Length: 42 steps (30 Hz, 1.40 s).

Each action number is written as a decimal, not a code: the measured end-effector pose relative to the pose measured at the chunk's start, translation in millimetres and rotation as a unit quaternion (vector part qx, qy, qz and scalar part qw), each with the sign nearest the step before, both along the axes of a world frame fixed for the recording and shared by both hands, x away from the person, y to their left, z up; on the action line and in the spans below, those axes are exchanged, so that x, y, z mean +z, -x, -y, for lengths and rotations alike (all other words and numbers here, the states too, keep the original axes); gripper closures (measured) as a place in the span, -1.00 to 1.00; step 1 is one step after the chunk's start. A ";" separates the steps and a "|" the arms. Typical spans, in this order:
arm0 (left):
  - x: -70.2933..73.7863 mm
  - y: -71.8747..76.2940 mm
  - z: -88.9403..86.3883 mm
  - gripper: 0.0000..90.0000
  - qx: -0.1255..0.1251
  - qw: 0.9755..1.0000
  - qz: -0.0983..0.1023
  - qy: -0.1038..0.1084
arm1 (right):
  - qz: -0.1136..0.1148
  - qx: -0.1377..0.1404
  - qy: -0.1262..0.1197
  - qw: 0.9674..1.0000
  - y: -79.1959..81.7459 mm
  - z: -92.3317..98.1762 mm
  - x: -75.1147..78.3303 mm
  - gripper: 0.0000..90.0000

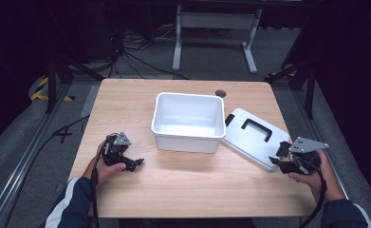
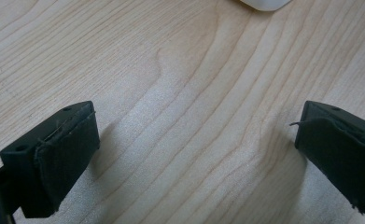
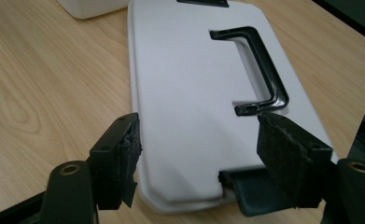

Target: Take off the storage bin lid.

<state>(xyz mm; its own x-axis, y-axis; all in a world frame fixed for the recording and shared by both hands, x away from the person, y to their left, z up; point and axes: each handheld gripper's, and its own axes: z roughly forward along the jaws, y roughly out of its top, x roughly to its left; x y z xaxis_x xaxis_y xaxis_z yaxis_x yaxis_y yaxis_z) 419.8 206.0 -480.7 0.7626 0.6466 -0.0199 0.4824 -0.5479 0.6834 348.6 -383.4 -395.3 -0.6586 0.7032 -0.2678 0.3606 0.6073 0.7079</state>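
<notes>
On table (image 1: 183,185), empty white bin (image 1: 188,122), lid (image 1: 255,137) beside, both grippers apart.

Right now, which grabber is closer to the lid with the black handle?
Right. The right gripper sits at the lid's near end, jaws open over its edge. The left gripper is across the table, past the white bin.

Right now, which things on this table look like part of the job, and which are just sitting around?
Likely in play:
- white bin, open and empty
- its grey lid with black handle, flat on the table beside the bin
- right gripper, open, fingers either side of the lid's near end
- left gripper, open over bare wood

Bystanders:
- dark cable hole in the tabletop
- white table frame behind
</notes>
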 end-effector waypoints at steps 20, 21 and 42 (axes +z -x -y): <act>-0.1 12.4 -6.2 -0.95 -0.005 1.000 0.007 0.000 | -0.042 -0.068 -0.069 0.994 31.5 23.5 -69.8 -0.48; -0.5 13.3 -6.9 -0.95 -0.004 1.000 0.008 0.002 | -0.042 -0.072 -0.073 0.994 31.5 24.6 -70.5 -0.51; -0.5 14.1 -7.3 -0.95 -0.003 1.000 0.005 0.003 | -0.069 -0.098 -0.100 0.988 27.0 23.4 -72.1 -0.58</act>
